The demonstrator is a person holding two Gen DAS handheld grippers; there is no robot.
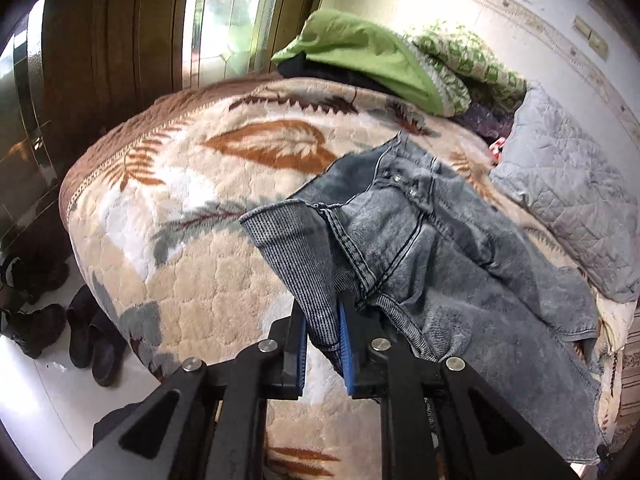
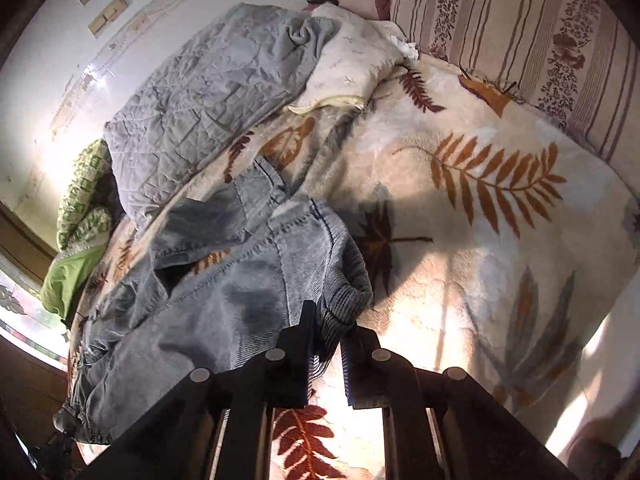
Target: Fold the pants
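Across the leaf-patterned blanket point(image 1: 192, 248), faded grey-blue pants point(image 1: 420, 240) rumpled and partly turned out, ribbed inner weave showing at the lifted edges. Long axis running from the grippers toward the grey quilt point(image 1: 568, 200), metal buttons facing up near the quilt side. Left gripper point(image 1: 324, 344) nearly closed, pinching a ribbed flap. Right gripper point(image 2: 326, 344) slightly parted, ribbed hem caught against one finger; firm grip cannot be told.

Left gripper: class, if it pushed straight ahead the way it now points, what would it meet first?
The left gripper already pinches the jeans, so more denim comes first; beyond that probably the leaf-print blanket, though depth is unclear.
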